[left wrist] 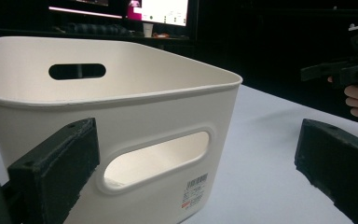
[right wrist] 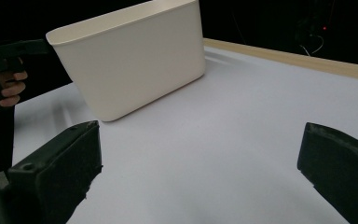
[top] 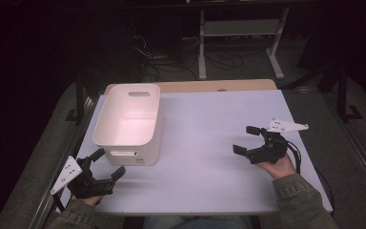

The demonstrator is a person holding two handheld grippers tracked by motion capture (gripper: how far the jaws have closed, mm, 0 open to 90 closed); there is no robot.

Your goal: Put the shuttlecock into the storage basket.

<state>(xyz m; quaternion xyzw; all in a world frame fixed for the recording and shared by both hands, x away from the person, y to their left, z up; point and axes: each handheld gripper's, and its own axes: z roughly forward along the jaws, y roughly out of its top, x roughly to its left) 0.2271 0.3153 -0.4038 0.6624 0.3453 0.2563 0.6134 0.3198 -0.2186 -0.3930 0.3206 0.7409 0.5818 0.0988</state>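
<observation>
With both my left gripper (top: 106, 164) and right gripper (top: 246, 139) spread wide and empty, I judge the white plastic bin (top: 129, 125) at the worktop's (top: 209, 162) left light, stiff, slick-walled, best pinched at its near handle slot (left wrist: 156, 160).

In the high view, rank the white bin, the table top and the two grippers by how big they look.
1. Table top, largest.
2. White bin.
3. Left gripper and right gripper look about alike, jaws apart on both; the left sits nearer the camera, so I won't rank them.
</observation>
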